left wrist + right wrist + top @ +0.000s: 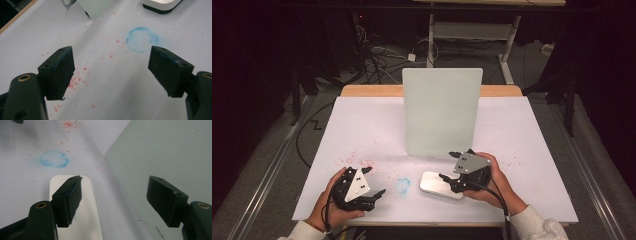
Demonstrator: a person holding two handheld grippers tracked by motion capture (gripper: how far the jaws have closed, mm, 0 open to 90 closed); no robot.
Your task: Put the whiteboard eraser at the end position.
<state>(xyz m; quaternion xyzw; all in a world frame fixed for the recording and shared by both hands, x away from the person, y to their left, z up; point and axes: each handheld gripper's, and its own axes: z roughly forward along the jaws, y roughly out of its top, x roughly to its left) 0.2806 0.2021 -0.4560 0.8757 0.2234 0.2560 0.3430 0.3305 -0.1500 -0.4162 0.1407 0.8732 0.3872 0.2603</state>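
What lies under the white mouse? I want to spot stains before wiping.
The white mouse rests flat on the white table cover. A blue ring stain sits beside it; anything beneath it is hidden.

Small grey lettering sits near the lower edge of the upright pale panel (172, 157) in the right gripper view, upside down and too small to read. No other text, number or sign is legible.

your flat white rounded slab (75, 202) looks smooth, satin plastic; the pale green upright board (442, 112) is matt; the white paper-covered tabletop (362, 130) is matt, stained.
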